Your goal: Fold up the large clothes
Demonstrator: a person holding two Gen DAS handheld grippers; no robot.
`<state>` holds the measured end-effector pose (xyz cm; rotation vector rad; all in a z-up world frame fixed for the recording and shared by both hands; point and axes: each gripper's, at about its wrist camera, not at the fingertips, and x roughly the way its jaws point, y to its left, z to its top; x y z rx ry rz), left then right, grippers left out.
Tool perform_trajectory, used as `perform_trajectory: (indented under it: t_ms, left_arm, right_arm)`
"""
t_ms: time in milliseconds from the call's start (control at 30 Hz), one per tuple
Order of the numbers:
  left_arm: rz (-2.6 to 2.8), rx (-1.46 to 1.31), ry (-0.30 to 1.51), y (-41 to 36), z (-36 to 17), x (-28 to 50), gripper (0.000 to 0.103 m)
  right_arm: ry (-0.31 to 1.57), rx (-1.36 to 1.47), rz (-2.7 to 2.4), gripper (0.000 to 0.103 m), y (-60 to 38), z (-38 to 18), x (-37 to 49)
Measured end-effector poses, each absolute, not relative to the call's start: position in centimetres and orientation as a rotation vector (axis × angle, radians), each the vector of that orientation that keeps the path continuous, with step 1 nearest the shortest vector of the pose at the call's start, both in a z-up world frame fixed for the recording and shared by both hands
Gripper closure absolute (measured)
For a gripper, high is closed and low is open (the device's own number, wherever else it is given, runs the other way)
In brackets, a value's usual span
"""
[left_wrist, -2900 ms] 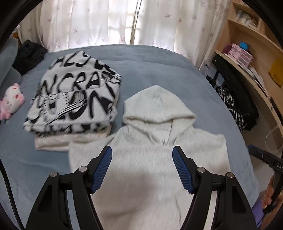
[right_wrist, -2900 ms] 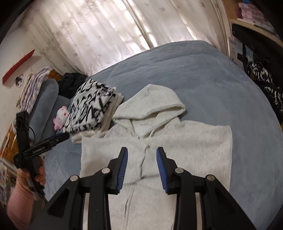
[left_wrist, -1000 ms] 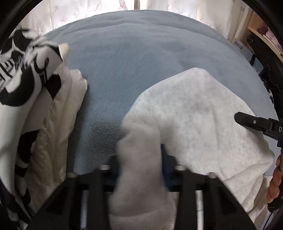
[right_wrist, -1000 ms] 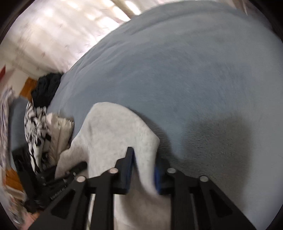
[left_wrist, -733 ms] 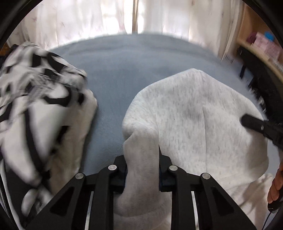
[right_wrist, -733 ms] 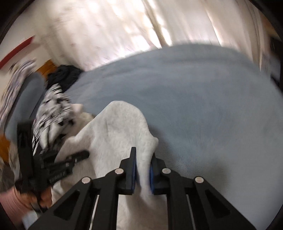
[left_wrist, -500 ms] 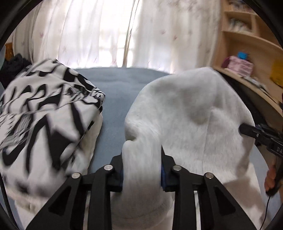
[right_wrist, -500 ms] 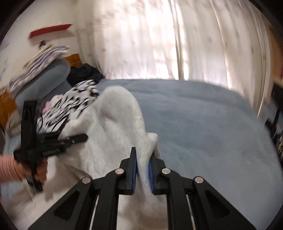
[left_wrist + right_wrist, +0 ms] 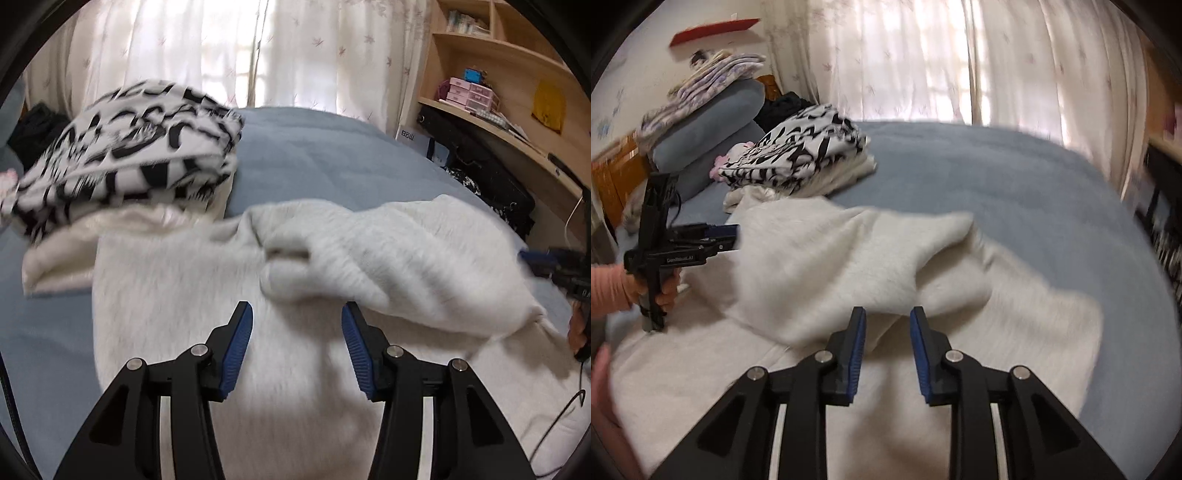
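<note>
A pale grey hoodie (image 9: 207, 295) is lying on the blue bed (image 9: 332, 158), its hood end (image 9: 849, 258) folded down over the body, while the jaws of the left gripper (image 9: 297, 345) and right gripper (image 9: 888, 350) are being opened, with no cloth pinched between them. The first fold is judged done; the remaining folds and the squaring into a compact bundle are still being awaited. A black-and-white printed garment (image 9: 140, 147) is already sitting folded on a stack just beside the hoodie.
</note>
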<state>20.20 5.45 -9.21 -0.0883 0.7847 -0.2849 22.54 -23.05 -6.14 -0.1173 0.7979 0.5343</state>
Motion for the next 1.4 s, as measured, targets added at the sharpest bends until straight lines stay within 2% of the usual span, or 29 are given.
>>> perform_trajectory:
  t_ms: [67,100,167,233,300,367,633,900,933,1067,1133,1167,1200,1400]
  left_arm:
    - [-0.296,-0.14,0.811,6.2,-9.2,19.6,0.05]
    - [-0.308,-0.177,0.82,6.6,-9.1,19.4,0.044]
    - [-0.329,-0.254,0.836,7.0,-8.7,18.9,0.035]
    - [-0.36,-0.335,0.851,7.4,-8.5,18.7,0.029]
    - [-0.395,-0.434,0.876,7.7,-8.6,19.3,0.022]
    - [-0.428,-0.52,0.898,7.8,-9.0,20.0,0.022]
    - [-0.512,-0.681,0.963,7.6,-11.4,25.3,0.021]
    - [-0.543,-0.672,1.006,5.4,-13.3,29.6,0.021]
    - [-0.537,-0.666,1.001,5.2,-13.3,30.0,0.021]
    - [-0.496,-0.673,0.963,5.1,-13.1,31.5,0.021]
    - [-0.469,-0.646,0.921,5.0,-12.4,31.9,0.034]
    - [-0.446,-0.606,0.885,4.8,-11.7,31.8,0.061]
    - [-0.426,-0.559,0.848,4.6,-10.9,31.7,0.082]
    - [-0.447,-0.497,0.777,5.3,-7.6,29.1,0.087]
  right_arm:
    - [0.866,-0.004,0.54,0.069,-23.5,-6.8,22.3]
    - [0.893,0.069,0.551,0.066,-23.9,-7.0,22.4]
    - [0.934,0.237,0.573,0.049,-24.6,-7.5,22.6]
    - [0.968,0.388,0.58,0.046,-25.1,-8.1,23.1]
    - [0.995,0.476,0.569,0.046,-25.3,-8.9,23.6]
    - [1.011,0.544,0.544,0.046,-25.5,-9.6,24.4]
    - [1.045,0.733,0.506,0.046,-26.2,-12.6,28.7]
    - [1.044,0.703,0.478,0.046,-25.1,-14.3,32.0]
    - [1.032,0.686,0.479,0.047,-24.8,-14.2,32.1]
    - [0.989,0.587,0.473,0.074,-23.9,-13.0,32.2]
    - [0.972,0.542,0.47,0.081,-23.6,-12.3,32.2]
    - [0.963,0.528,0.47,0.082,-23.5,-11.8,32.1]
    - [0.958,0.527,0.473,0.083,-23.4,-11.2,32.0]
    - [0.904,0.597,0.536,0.084,-24.0,-8.2,29.9]
